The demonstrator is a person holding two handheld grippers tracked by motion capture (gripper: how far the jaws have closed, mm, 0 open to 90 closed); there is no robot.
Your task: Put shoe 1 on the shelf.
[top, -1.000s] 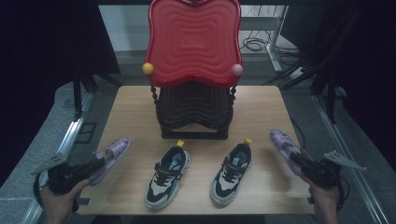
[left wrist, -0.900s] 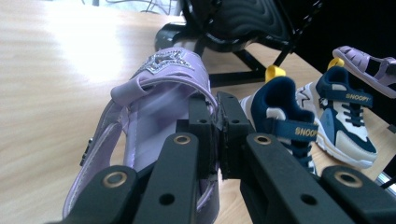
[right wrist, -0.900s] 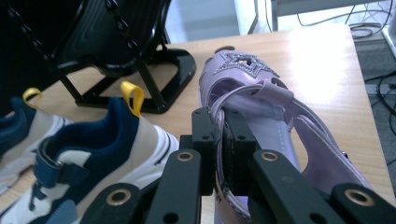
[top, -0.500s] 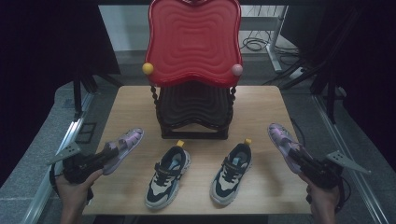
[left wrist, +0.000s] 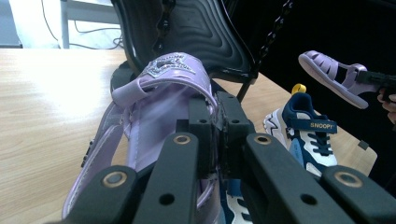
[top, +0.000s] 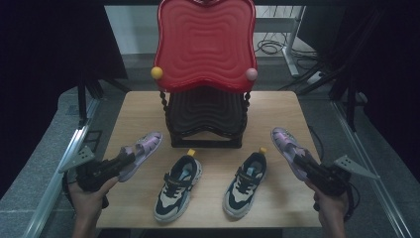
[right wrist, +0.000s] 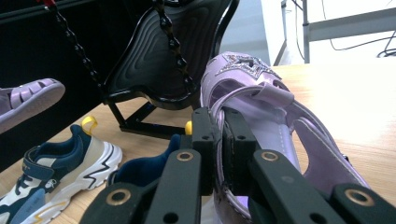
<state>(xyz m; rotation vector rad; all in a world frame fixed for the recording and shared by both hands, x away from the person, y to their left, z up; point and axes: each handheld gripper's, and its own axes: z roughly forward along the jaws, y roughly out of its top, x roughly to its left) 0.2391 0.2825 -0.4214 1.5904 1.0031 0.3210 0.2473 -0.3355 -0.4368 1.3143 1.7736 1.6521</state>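
Landmark: black shelf stand (top: 205,119) under the red tray (top: 205,44).

Left gripper (top: 116,166) is clamping the left purple sandal (top: 141,153) by its side wall, jaws nearly closed, holding it left-front of the stand. Right gripper (top: 307,166) is gripping the right purple sandal (top: 287,148) likewise, right-front of the stand; both are probably lifted off the table (top: 277,109). Two navy sneakers (top: 178,186) are sitting in front of the stand, between the sandals.
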